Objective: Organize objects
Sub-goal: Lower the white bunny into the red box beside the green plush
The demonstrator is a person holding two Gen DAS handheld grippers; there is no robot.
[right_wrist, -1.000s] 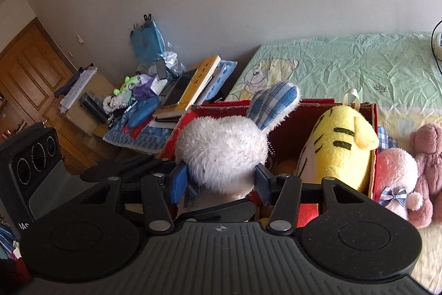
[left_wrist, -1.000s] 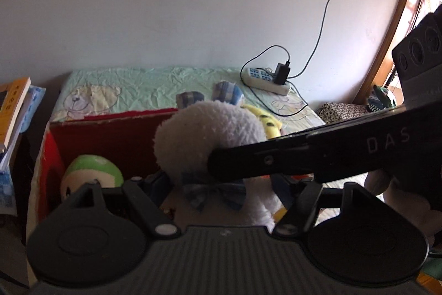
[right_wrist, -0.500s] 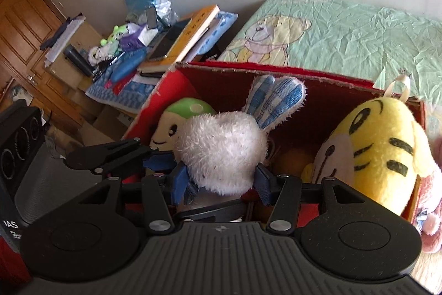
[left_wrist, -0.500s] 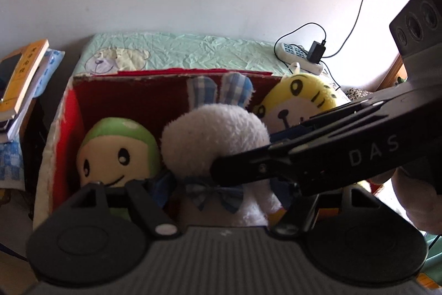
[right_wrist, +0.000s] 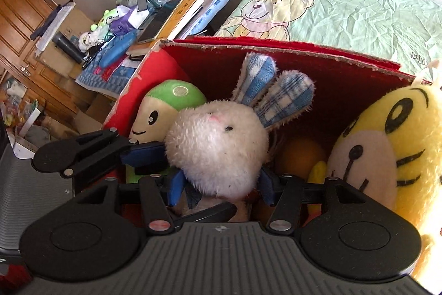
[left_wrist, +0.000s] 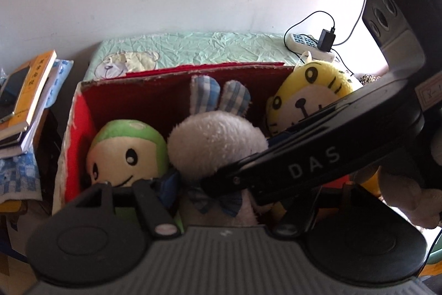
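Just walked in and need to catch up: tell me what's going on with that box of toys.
A person with a gripper in each hand is setting a white plush rabbit into the red box, between a green-capped plush and a yellow tiger plush. The left gripper is shut on the rabbit's neck. The right gripper has just been opening, with the rabbit between its jaws.

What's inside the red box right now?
Red box holds a green-capped plush, white bunny, yellow tiger, something orange low between them. The bottom is covered.
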